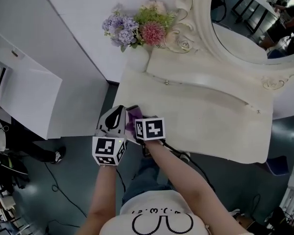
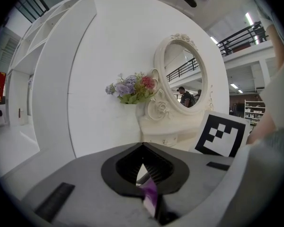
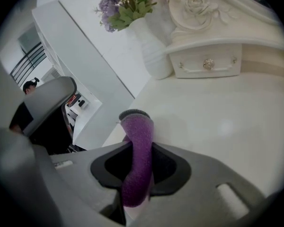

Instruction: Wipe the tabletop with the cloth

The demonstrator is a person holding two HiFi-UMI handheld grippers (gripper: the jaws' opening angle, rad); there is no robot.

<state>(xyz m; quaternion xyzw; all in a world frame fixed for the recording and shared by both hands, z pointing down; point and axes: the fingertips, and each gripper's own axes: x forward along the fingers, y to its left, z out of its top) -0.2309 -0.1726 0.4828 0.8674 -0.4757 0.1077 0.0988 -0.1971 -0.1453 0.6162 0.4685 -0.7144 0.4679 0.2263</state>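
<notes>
A purple cloth (image 1: 133, 122) hangs at the near-left corner of the white tabletop (image 1: 206, 121), held between both grippers. My left gripper (image 1: 118, 115) is just off the table's left edge. In the left gripper view its jaws meet at the tips, with a scrap of the purple cloth (image 2: 150, 193) pinched low between them. My right gripper (image 1: 136, 126) is beside it over the corner. The right gripper view shows the jaws shut on a rolled band of the cloth (image 3: 137, 160), which stands up above the tabletop (image 3: 217, 108).
A white vase (image 3: 154, 51) of flowers (image 1: 134, 26) stands at the back left of the table. Beside it are a carved oval mirror (image 1: 250, 28) and a small drawer (image 3: 208, 64). A white cabinet (image 1: 24, 92) stands to the left across the floor.
</notes>
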